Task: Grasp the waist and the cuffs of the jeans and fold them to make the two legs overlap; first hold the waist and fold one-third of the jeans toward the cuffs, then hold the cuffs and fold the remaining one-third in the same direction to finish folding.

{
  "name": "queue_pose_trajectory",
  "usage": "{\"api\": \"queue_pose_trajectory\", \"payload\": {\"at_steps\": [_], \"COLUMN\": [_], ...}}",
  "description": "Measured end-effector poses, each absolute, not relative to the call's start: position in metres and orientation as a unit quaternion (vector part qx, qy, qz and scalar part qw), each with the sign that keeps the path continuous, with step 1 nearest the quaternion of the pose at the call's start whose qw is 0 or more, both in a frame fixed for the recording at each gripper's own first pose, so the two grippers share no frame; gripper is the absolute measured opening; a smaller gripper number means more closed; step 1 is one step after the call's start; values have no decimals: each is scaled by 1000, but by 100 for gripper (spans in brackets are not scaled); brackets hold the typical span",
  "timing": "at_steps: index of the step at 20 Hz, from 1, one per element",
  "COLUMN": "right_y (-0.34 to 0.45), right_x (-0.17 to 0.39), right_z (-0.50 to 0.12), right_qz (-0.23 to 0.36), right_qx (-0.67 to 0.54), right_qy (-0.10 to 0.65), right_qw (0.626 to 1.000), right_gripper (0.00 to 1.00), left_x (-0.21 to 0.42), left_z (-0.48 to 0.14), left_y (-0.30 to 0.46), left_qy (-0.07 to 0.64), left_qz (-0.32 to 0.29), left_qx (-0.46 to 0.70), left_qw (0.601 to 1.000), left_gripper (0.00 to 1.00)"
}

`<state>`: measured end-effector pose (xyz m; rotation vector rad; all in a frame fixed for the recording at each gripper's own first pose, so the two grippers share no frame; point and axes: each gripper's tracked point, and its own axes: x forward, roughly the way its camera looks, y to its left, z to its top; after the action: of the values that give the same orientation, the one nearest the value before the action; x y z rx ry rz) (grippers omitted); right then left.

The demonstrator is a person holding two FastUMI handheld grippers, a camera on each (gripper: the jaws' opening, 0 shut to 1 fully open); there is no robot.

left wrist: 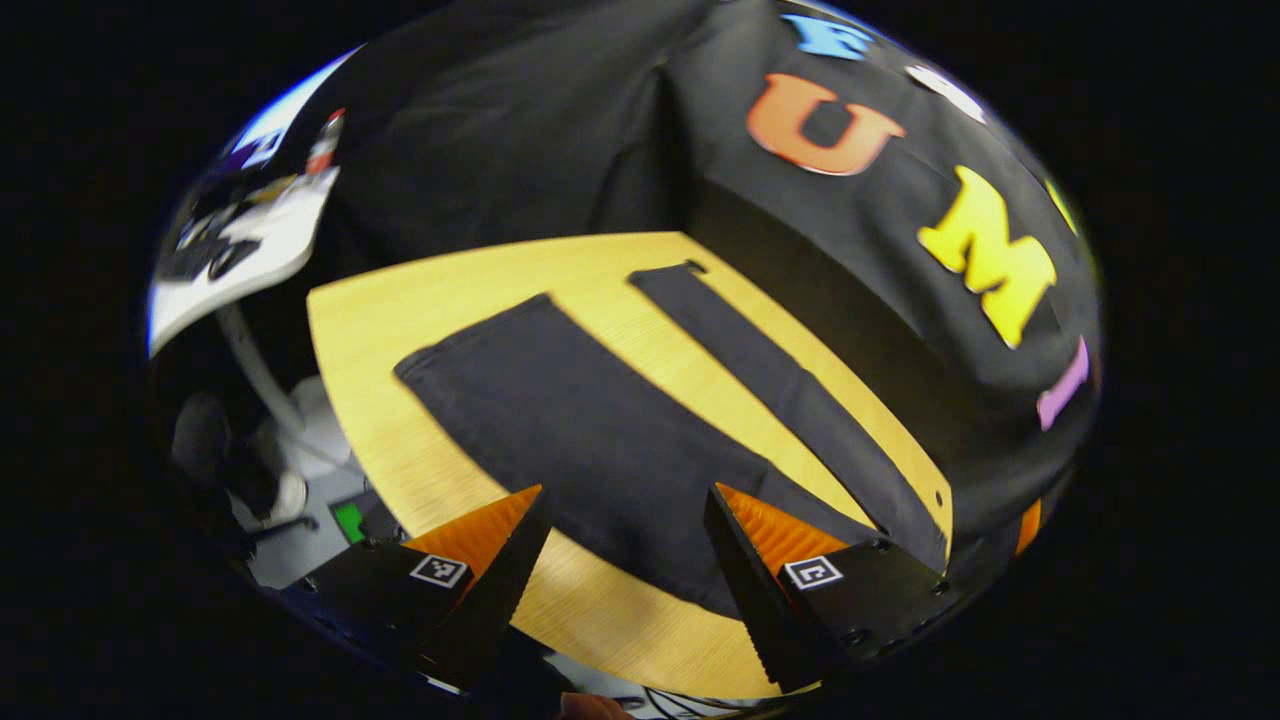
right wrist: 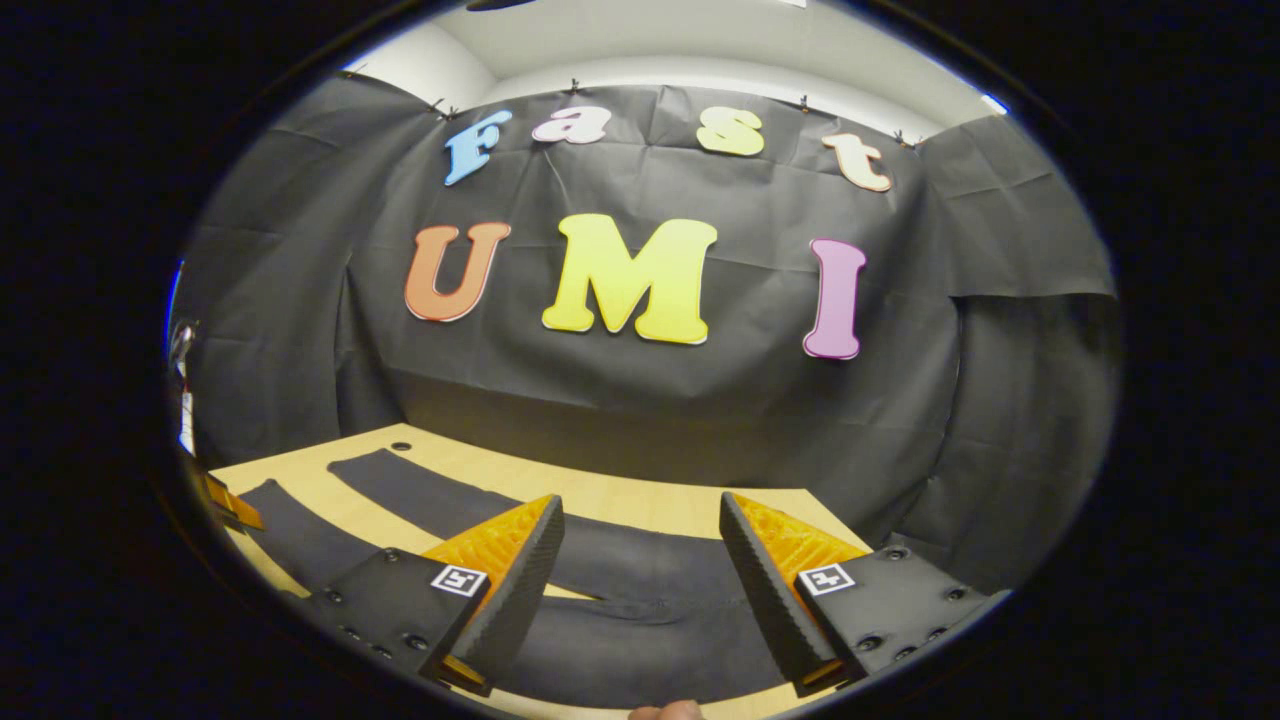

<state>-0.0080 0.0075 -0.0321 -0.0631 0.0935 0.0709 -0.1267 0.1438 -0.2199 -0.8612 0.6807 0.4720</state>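
Booth hung with black cloth; light wooden table (left wrist: pixel 420 300) carries dark jeans (left wrist: pixel 560 420) laid flat, legs parted in a V. Left gripper (left wrist: pixel 625 540): jaws spread wide, nothing between them, hovering over the near edge of the garment; one leg runs toward 11 o'clock, the other leg (left wrist: pixel 790 390) toward 1 o'clock. Right gripper (right wrist: pixel 640 570): jaws likewise released, empty, poised above the broad part of the jeans (right wrist: pixel 620 640), legs trailing off toward 9–10 o'clock. Judgement: first fold not begun. To do it well, lower each gripper onto an outer edge, pinch all the cloth layers, lift together, and carry one leg squarely onto the other, edges aligned, no drag.
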Motion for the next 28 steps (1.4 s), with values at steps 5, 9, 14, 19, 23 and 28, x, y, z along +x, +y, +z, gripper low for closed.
{"api": "queue_pose_trajectory", "payload": {"at_steps": [5, 9, 14, 19, 23, 28], "right_y": [6, 2, -11, -21, -35, -60], "right_x": [-12, -14, -15, -15, -14, -10], "right_z": [-34, -31, -33, -40, -47, -67], "right_qz": [31, 23, 5, -8, -22, -49], "right_qx": [-38, -44, -48, -48, -48, -26], "right_qy": [51, 50, 53, 63, 76, 112], "right_qw": [997, 998, 997, 997, 996, 992], "right_gripper": [95, 97, 96, 97, 96, 96], "left_x": [-132, -123, -102, -86, -68, -55], "left_z": [-239, -246, -250, -256, -257, -262], "left_y": [146, 152, 160, 170, 175, 179], "left_qy": [341, 342, 335, 318, 293, 278], "left_qz": [241, 250, 247, 243, 235, 214], "left_qx": [-480, -514, -546, -557, -571, -586], "left_qw": [772, 746, 727, 728, 730, 731], "left_gripper": [99, 99, 96, 91, 85, 74]}}
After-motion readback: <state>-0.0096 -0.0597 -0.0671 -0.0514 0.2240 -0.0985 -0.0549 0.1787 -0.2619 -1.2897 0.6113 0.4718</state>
